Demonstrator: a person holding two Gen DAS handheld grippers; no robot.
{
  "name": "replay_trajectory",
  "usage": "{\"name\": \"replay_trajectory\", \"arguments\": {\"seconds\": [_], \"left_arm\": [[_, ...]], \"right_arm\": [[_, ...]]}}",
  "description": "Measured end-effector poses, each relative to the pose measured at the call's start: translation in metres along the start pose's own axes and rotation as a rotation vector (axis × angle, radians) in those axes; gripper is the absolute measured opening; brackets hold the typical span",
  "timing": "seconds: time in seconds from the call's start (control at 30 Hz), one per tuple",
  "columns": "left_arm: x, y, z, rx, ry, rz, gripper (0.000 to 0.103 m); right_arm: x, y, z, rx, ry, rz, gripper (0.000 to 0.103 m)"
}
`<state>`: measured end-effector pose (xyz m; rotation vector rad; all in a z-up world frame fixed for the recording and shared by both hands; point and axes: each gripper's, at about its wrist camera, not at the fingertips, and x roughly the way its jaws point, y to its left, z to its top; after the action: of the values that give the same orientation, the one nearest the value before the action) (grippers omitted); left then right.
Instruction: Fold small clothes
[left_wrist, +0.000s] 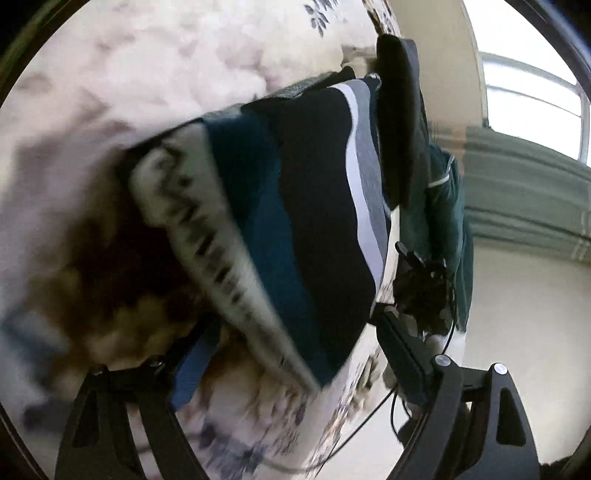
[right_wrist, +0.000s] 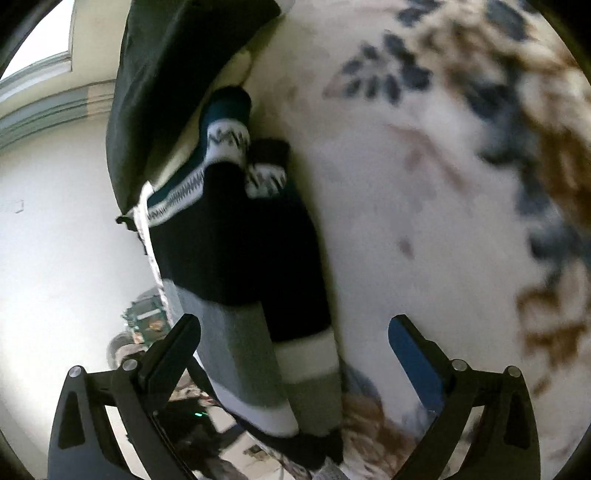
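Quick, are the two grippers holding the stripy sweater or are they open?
Left gripper: open, holding nothing.
Right gripper: open, sweater lies between its fingers, not gripped.

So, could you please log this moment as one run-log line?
left gripper: open, empty | right gripper: open, astride sweater | sweater: folded on floral bedspread

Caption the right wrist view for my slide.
Open right tool straddles striped socks lying on floral bedding.
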<state>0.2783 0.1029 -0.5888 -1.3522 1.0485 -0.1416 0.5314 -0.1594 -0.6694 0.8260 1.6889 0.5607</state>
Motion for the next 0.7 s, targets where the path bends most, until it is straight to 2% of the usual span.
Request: {"name": "replay_trajectory", "arguments": {"seconds": [0.17, 0.4, 0.43, 0.47, 0.5, 0.53, 0.6, 0.67, 0.7], "left_arm": [[0.027, 0.004, 0.012, -0.058, -0.083, -0.011, 0.086], [0.033, -0.002, 0.032, -0.103, -0.195, -0.042, 0.085], [0.032, -0.005, 0.036, -0.103, -0.218, -0.058, 0.077], [0.031, -0.008, 0.04, -0.105, -0.23, -0.05, 0.048], [0.032, -0.01, 0.044, -0.11, -0.232, -0.036, 0.038], [0.034, -0.014, 0.048, -0.108, -0.231, -0.044, 0.033], [0.029, -0.024, 0.055, -0.071, -0.23, -0.031, 0.031], [0.029, -0.03, 0.061, -0.05, -0.218, -0.031, 0.029], [0.026, -0.028, 0.062, -0.04, -0.206, -0.03, 0.029]], "right_arm": [[0.015, 0.001, 0.024, -0.027, 0.035, 0.055, 0.103], [0.043, 0.01, 0.042, -0.07, 0.073, 0.132, 0.103], [0.046, 0.013, 0.043, -0.072, 0.071, 0.14, 0.103], [0.045, 0.015, 0.041, -0.079, 0.072, 0.149, 0.103], [0.048, 0.019, 0.04, -0.089, 0.073, 0.144, 0.103], [0.052, 0.023, 0.039, -0.095, 0.073, 0.142, 0.102], [0.059, 0.035, 0.033, -0.137, 0.083, 0.139, 0.086], [0.059, 0.038, 0.032, -0.144, 0.062, 0.096, 0.041], [0.059, 0.035, 0.028, -0.133, 0.052, 0.096, 0.038]]}}
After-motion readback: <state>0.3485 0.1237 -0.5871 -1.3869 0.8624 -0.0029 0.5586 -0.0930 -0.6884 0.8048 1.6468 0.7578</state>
